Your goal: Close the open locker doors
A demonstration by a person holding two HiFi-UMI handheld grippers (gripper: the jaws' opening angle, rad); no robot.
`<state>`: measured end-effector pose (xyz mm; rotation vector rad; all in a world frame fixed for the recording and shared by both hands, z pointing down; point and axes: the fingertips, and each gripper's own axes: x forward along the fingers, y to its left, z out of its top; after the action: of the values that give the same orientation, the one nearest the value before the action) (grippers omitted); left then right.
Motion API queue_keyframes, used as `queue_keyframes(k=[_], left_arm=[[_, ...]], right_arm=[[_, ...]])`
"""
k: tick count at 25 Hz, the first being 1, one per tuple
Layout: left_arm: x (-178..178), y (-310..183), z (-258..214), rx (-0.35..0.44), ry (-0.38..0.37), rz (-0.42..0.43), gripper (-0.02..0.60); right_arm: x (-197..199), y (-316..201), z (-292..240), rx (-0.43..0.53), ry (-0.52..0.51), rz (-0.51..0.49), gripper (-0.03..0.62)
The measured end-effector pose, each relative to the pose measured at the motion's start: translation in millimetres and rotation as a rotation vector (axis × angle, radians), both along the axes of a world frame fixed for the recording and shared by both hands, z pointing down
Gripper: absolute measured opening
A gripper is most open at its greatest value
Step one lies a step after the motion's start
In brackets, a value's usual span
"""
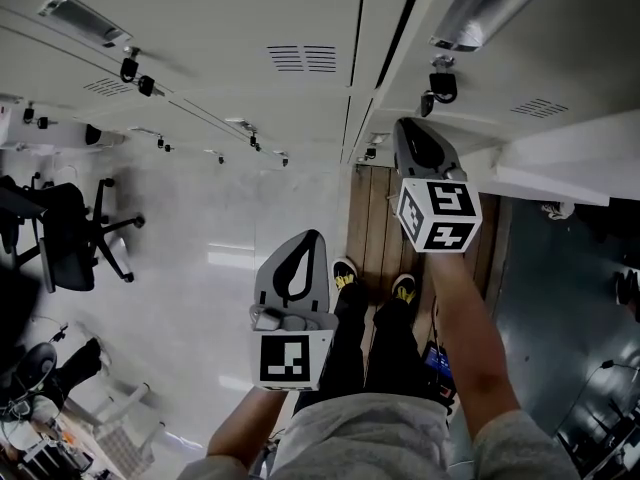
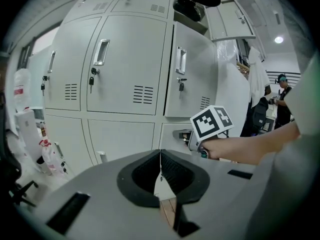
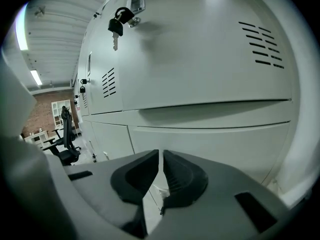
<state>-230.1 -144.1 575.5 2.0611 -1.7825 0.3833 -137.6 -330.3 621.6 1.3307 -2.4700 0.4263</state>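
A bank of pale grey lockers (image 2: 125, 64) fills the views. One upper-row door (image 2: 192, 71) stands ajar, swung out from the row, with a key hanging under its handle (image 2: 180, 60). My right gripper (image 1: 421, 140) is close in front of this door (image 1: 470, 58), and its jaws are drawn together on nothing. Its own view shows the door face (image 3: 200, 49), the key (image 3: 116, 23) and vent slits (image 3: 261, 38) just ahead of the jaws (image 3: 161, 156). My left gripper (image 1: 293, 265) hangs lower and further back, shut and empty (image 2: 160, 155).
Another locker door (image 1: 565, 163) juts out open at the right. A higher one (image 2: 231, 18) is open too. A black office chair (image 1: 70, 233) stands at the left. A person (image 2: 282, 101) stands beyond the lockers. My shoes (image 1: 345, 273) are on a wooden strip (image 1: 372, 218).
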Motion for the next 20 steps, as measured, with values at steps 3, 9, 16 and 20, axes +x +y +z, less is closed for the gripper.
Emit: queue_keyframes(k=[3, 9, 16, 20], left_arm=[[-0.8, -0.7, 0.1, 0.002, 0.001, -0.010, 0.012], [2.4, 3.6, 1.3, -0.007, -0.014, -0.008, 0.012], [9.5, 6.7, -0.6, -0.027, -0.025, 0.006, 0.012], [17.2, 6.8, -5.5, -0.029, -0.022, 0.026, 0.012]], right_arm=[[1.3, -5.8, 1.5, -0.002, 0.000, 0.017, 0.046], [2.6, -11.8, 5.7, -0.006, 0.033, 0.028, 0.043], [2.8, -11.6, 4.2, -0.010, 0.043, 0.010, 0.038], [8.7, 3.4, -14.6, 0.011, 0.039, -0.020, 0.038]])
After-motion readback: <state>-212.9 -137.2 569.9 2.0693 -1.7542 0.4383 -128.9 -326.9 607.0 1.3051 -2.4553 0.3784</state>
